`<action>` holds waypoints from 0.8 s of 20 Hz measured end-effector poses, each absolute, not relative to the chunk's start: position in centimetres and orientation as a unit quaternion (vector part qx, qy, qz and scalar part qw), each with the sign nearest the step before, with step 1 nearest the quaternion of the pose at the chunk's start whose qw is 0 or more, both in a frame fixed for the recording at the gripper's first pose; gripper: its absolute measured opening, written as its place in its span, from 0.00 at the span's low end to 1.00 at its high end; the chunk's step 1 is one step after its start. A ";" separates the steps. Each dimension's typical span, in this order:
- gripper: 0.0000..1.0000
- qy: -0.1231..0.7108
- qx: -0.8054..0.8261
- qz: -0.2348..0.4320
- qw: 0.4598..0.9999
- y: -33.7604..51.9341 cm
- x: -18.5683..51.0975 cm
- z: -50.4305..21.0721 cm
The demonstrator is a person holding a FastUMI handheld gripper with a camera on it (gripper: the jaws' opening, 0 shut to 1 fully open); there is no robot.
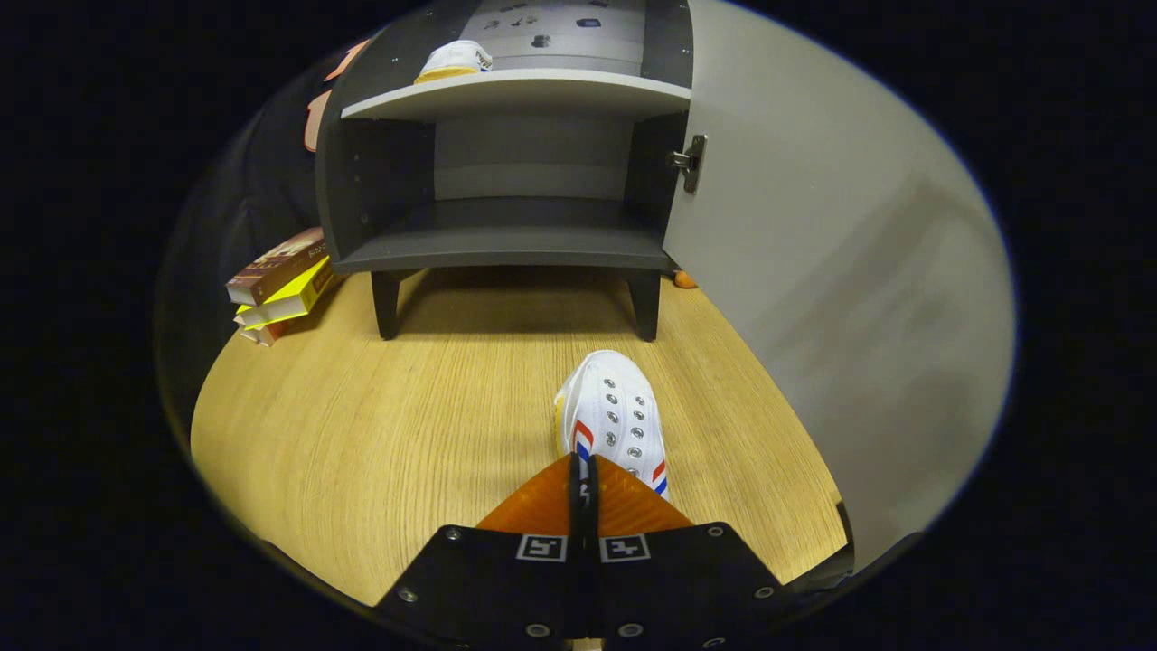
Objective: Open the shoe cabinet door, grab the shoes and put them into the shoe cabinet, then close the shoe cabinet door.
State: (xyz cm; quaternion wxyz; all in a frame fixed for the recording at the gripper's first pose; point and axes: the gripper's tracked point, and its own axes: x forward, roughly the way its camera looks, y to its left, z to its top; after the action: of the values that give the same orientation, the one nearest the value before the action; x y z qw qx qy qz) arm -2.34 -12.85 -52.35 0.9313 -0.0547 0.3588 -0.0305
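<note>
Gripper view: the gripper, fingers together, apparently pinches the white shoe; no legible writing.

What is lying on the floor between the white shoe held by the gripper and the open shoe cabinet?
Nothing: in the gripper view only bare wooden floor lies between the white shoe, pinched by the gripper, and the shoe cabinet.

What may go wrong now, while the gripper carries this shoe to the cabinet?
The gripper seems shut on only the white shoe's heel edge, so it may slip out. The open door stands close on the right and the shoe may strike it. Another shoe already takes part of the upper shelf.
</note>
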 end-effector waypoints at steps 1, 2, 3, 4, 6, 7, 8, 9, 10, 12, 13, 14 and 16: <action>0.00 0.351 -0.051 -0.030 0.934 -12.7 -2.3 -51.5; 0.00 0.348 -0.047 -0.030 0.936 -12.5 -2.2 -50.8; 0.00 0.343 -0.043 -0.029 0.938 -12.2 -2.0 -49.8; 0.00 0.338 -0.040 -0.030 0.940 -11.9 -1.8 -48.8; 0.00 0.324 -0.036 -0.029 0.945 -11.2 -1.3 -46.1; 0.00 0.313 -0.033 -0.027 0.949 -10.8 -1.0 -44.5; 0.00 0.305 -0.032 -0.024 0.952 -10.2 -0.7 -42.9; 0.00 0.295 -0.031 -0.021 0.955 -9.6 -0.3 -41.1; 0.00 0.285 -0.034 -0.019 0.958 -9.3 0.0 -39.4; 0.00 0.269 -0.046 -0.016 0.962 -8.5 0.6 -35.6; 0.00 0.256 -0.049 -0.014 0.965 -8.1 0.8 -33.6; 0.00 0.248 -0.053 -0.013 0.967 -7.6 0.9 -31.7; 0.00 0.232 -0.060 -0.011 0.971 -6.9 1.3 -28.0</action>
State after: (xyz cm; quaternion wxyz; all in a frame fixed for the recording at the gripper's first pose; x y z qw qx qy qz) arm 1.30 -6.93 -28.01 0.9709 -0.0598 0.2317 -0.0109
